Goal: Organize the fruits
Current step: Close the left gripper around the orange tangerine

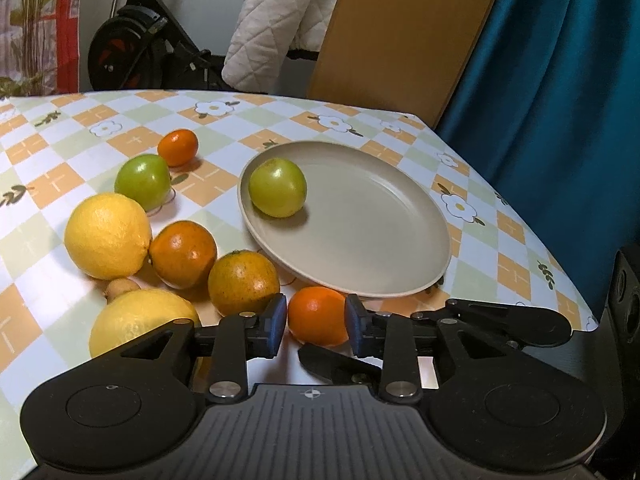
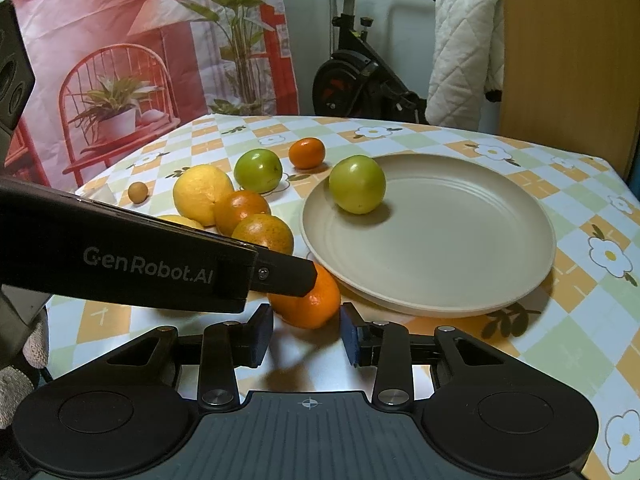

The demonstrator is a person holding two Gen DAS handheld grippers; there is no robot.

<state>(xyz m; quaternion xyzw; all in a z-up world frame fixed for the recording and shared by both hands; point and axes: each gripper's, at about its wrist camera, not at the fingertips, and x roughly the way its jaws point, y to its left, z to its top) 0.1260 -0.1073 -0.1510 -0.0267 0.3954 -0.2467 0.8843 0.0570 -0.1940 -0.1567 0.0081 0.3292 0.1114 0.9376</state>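
Left of the plate [image 1: 400, 276] on the tabletop [image 1: 360, 128] lie lemons, oranges and a green apple [image 1: 143, 181]. The left gripper [image 1: 316, 322] has its jaws spread around an orange [image 1: 316, 316] just beside the plate's near rim. A second green apple [image 1: 277, 187] sits on the plate, stem up. The right gripper [image 2: 307, 330] has its jaws spread, empty.

One apple [image 1: 277, 187] lies on the plate [image 1: 384, 248]. The other fruits [image 1: 182, 254] lie left of it. An orange [image 1: 317, 315] lies just before its rim.
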